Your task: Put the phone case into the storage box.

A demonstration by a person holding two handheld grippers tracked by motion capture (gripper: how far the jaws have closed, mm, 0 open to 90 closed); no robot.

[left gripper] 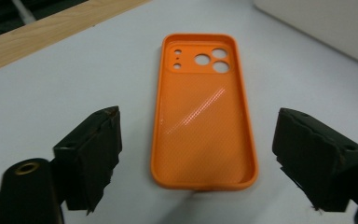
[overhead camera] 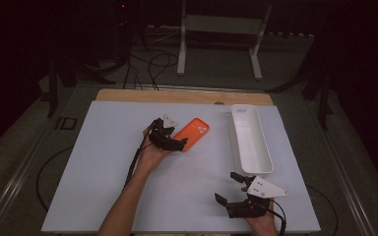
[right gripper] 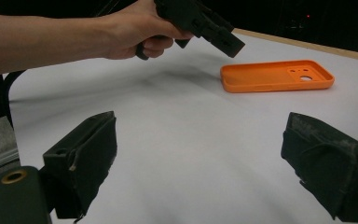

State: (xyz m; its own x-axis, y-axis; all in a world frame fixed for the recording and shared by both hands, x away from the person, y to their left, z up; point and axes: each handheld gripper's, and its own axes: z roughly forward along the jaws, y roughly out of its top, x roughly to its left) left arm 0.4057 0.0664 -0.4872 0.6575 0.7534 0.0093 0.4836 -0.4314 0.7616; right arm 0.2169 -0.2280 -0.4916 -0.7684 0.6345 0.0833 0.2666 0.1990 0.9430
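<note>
Orange phone case, just one, lies flat on the white bench with its hollow side up. It sits right in front of the left tool, and its near end is between the two black jaws in the left gripper view. The jaws stand wide apart on each side of the case and do not touch it. Nothing is clamped.

Two tools are here, one in each hand. The right tool is held low near the person's edge of the bench, well apart from the case. Its jaws are apart too, with only bare bench between them.

One long white tray lies beyond the right tool, just beside the case on its far side from the left tool.

The high view shows both tools, the tray, the case and the wooden strip at the far edge of the bench, all at once. The left gripper view comes in close, so you can count the round camera holes at the far end of the case. The right gripper view looks from the side: it shows the left hand holding its tool tipped down above the bench, near one end of the case, and the low wall of the case.
</note>
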